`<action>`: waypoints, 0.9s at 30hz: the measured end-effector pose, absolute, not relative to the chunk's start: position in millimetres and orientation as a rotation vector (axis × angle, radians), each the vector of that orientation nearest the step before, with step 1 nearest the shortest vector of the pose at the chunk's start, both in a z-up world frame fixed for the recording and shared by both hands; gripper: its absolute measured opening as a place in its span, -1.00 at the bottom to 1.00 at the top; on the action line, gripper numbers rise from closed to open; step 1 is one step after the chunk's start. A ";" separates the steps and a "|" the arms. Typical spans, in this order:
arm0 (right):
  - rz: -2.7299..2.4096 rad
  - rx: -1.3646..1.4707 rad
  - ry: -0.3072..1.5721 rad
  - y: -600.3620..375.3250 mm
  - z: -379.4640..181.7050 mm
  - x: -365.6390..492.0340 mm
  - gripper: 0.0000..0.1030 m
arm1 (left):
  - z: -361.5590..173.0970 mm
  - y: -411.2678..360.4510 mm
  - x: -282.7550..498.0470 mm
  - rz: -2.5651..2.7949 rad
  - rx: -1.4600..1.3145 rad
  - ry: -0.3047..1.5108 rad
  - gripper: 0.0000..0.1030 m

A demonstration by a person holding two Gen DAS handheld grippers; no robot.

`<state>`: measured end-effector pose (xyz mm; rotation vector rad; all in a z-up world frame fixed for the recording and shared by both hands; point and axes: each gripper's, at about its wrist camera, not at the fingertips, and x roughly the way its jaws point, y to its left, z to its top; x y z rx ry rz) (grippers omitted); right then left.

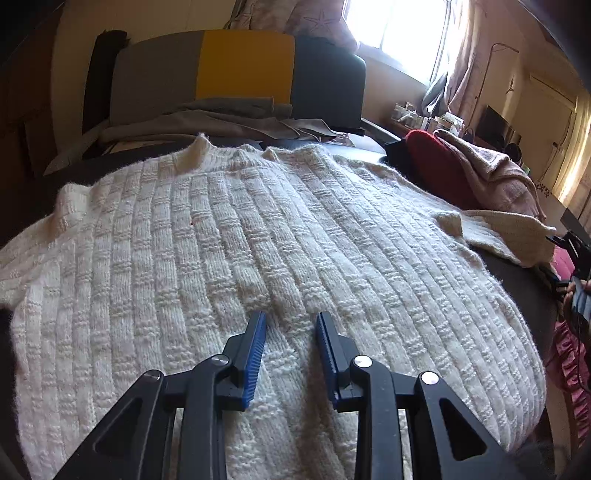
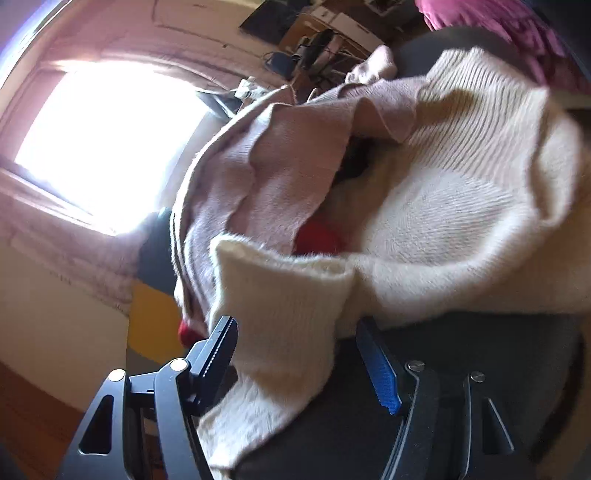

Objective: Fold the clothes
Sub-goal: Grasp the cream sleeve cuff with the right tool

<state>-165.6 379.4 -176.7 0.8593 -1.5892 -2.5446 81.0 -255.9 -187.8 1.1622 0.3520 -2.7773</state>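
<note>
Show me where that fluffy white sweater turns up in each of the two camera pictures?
Left wrist view: the white sweater lies spread flat, filling the middle of the picture.
Right wrist view: only its sleeve shows, low in the middle, between the open tongs.
Shared landmark: the red garment beside it, seen as a red patch in the right wrist view.

A home bedroom: curtained window (image 1: 399,33), padded headboard (image 1: 240,70), clothes pile (image 1: 480,173) on bed.
</note>
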 end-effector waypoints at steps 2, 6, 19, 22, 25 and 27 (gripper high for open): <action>-2.584 0.904 -1.522 371.4 -174.8 -176.1 -0.38 | -187.8 -256.2 81.1 -2.777 1.159 0.360 -0.45; -2.662 0.986 -1.305 348.0 -156.0 -187.5 -0.85 | -187.8 -258.7 82.6 -2.781 1.154 0.391 -0.45; -2.442 1.090 -0.552 149.3 -143.6 -199.6 -0.86 | -152.2 -233.6 46.5 -2.883 1.316 0.685 -0.43; -2.416 1.134 -0.472 119.4 -162.9 -197.6 -0.86 | -151.6 -215.1 20.0 -2.906 1.448 0.933 -0.39; -2.410 1.149 -0.421 111.9 -177.4 -187.8 -0.86 | -155.4 -191.7 -13.2 -2.878 1.589 1.146 -0.33; -2.406 1.158 -0.390 112.7 -184.8 -181.0 -0.86 | -154.0 -175.6 -35.5 -2.876 1.642 1.220 -0.23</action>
